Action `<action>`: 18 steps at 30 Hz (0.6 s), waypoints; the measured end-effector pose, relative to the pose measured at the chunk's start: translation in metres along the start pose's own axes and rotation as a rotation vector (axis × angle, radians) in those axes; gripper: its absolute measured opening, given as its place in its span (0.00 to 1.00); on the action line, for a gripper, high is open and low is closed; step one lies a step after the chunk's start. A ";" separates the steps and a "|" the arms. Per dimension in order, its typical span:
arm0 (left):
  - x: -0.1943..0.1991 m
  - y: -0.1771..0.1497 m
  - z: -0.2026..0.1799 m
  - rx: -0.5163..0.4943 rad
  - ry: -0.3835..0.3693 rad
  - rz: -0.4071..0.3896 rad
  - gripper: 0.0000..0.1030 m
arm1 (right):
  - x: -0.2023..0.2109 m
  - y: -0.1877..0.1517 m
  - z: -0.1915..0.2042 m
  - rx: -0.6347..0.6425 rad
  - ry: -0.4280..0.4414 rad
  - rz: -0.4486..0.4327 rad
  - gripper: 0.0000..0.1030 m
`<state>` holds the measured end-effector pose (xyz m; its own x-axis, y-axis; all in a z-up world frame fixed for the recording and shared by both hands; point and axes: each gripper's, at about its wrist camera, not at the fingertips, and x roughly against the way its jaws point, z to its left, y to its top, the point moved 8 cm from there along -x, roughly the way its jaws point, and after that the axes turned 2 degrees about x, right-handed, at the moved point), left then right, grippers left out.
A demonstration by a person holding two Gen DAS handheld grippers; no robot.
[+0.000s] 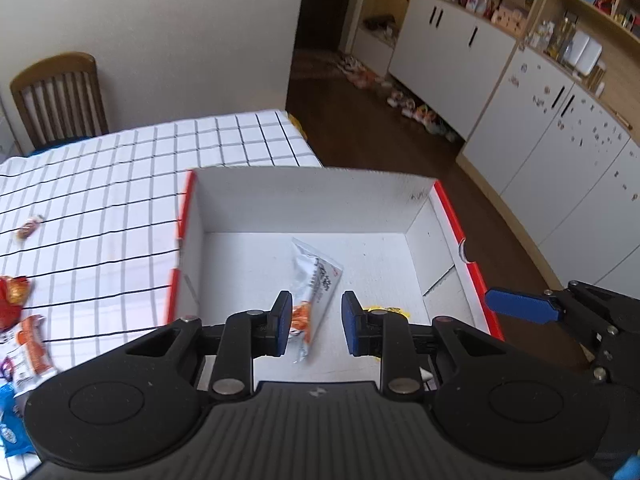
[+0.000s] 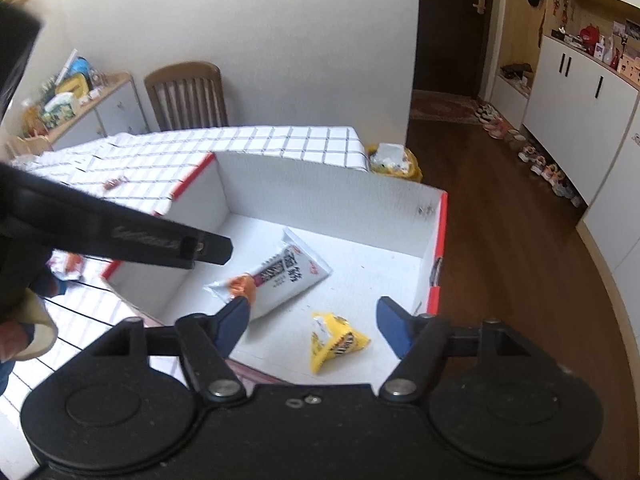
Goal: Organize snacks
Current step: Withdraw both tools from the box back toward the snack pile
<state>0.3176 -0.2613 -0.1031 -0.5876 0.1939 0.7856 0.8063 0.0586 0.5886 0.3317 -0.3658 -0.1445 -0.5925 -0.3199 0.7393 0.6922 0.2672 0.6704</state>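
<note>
A white cardboard box [image 1: 312,200] with red edges stands open on the checked tablecloth. A white snack packet [image 1: 320,276] with orange print lies flat on the box floor. My left gripper [image 1: 316,322] hangs above it, open, with nothing pinched between the blue pads. In the right wrist view the same white packet [image 2: 288,276] lies mid-box [image 2: 320,188], with a yellow snack packet [image 2: 336,340] nearer the front wall. My right gripper [image 2: 314,322] hovers open over the yellow packet, clear of it. One blue finger [image 1: 520,306] of the right gripper shows beside the box's right wall.
Several loose snacks lie on the tablecloth [image 1: 100,200] left of the box: a small brown one [image 1: 28,228], a red one [image 1: 10,296] and an orange-white one [image 1: 30,340]. A wooden chair [image 1: 60,96] stands behind the table. The table drops to wood floor on the right, before white cabinets [image 1: 560,140].
</note>
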 end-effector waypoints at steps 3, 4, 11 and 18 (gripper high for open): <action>0.017 -0.002 0.009 0.014 0.003 -0.028 0.25 | 0.010 0.003 0.006 0.010 0.024 -0.024 0.71; 0.023 -0.004 0.012 0.020 0.005 -0.039 0.25 | 0.013 0.003 0.008 0.014 0.030 -0.032 0.71; 0.064 -0.016 0.038 0.047 0.004 -0.115 0.32 | 0.028 0.015 0.028 0.050 0.065 -0.093 0.76; 0.100 -0.034 0.071 0.084 0.077 -0.201 0.68 | 0.037 0.027 0.056 0.098 0.121 -0.144 0.81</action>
<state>0.2366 -0.1740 -0.0579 -0.7376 0.0951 0.6685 0.6737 0.1706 0.7191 0.3054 -0.3197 -0.0956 -0.6249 -0.4665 0.6260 0.5570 0.2955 0.7762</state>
